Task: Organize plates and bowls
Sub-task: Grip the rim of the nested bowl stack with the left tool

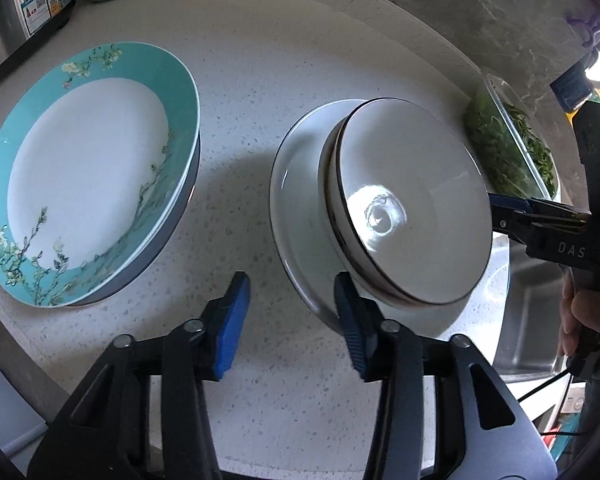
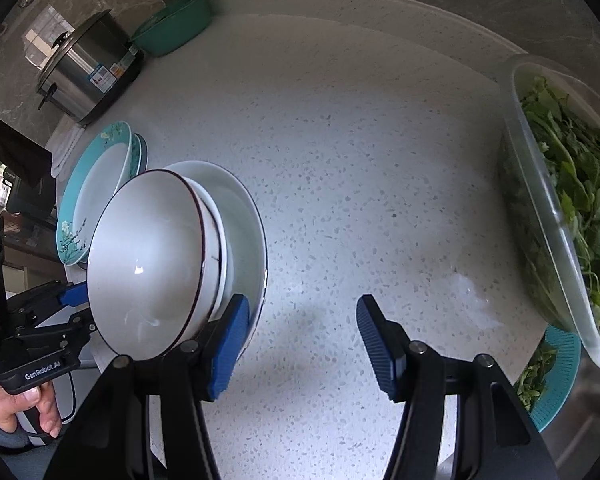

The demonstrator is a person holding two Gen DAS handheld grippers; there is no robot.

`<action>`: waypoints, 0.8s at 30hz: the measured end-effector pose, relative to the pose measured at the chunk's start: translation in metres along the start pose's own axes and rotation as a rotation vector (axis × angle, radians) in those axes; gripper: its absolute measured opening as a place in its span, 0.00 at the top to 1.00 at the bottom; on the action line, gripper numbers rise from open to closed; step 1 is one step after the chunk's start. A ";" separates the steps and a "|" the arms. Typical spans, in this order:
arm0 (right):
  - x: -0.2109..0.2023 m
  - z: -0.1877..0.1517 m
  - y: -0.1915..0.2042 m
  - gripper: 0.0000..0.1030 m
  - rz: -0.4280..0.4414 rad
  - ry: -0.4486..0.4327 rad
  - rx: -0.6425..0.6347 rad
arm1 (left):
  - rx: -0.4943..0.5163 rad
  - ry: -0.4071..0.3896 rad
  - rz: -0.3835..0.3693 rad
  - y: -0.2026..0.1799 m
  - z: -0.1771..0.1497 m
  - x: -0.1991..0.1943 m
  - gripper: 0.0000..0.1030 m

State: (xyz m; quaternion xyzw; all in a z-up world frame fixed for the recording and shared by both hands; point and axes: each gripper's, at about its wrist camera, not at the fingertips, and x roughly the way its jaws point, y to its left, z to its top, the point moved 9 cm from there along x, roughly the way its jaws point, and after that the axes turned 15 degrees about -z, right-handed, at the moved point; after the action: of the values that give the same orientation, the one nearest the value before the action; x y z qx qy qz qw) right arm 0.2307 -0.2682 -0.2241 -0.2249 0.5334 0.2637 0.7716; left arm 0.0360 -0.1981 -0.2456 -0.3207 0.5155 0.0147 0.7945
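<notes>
Blue-padded left gripper point(image 1: 290, 322) brackets the white plate's point(image 1: 300, 216) near rim, part-open; right gripper point(image 2: 300, 346) gapes empty. Glazed, brittle, slippery stack: pinch plate rims.

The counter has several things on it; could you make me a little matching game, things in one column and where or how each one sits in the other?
Things:
1. Teal flowered plate
2. White bowl
3. Clear tub
4. Steel cooker

Places or states:
A. Holds leafy greens, near the sink
B. Sits on top of other plates, left of the bowls
C. Nested in another bowl on a white plate
D. At the back by the wall, beside a green basin

Pairs: 1-B, 2-C, 3-A, 4-D
</notes>
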 end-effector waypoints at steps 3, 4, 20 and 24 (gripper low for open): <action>0.004 0.003 0.003 0.42 0.000 -0.002 -0.013 | -0.005 -0.010 0.012 0.004 0.006 0.004 0.68; 0.004 0.004 0.004 0.46 0.004 -0.004 -0.016 | -0.008 -0.008 0.014 0.005 0.007 0.006 0.69; 0.023 0.005 0.015 0.50 0.039 0.031 -0.044 | -0.019 -0.009 0.064 0.012 0.023 0.029 0.54; 0.027 0.005 0.017 0.51 0.070 0.020 -0.030 | -0.045 -0.005 0.065 0.016 0.024 0.034 0.40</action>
State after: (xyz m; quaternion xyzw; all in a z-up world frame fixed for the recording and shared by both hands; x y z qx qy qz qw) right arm 0.2311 -0.2477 -0.2490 -0.2200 0.5445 0.2963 0.7532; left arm 0.0656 -0.1832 -0.2757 -0.3215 0.5232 0.0528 0.7875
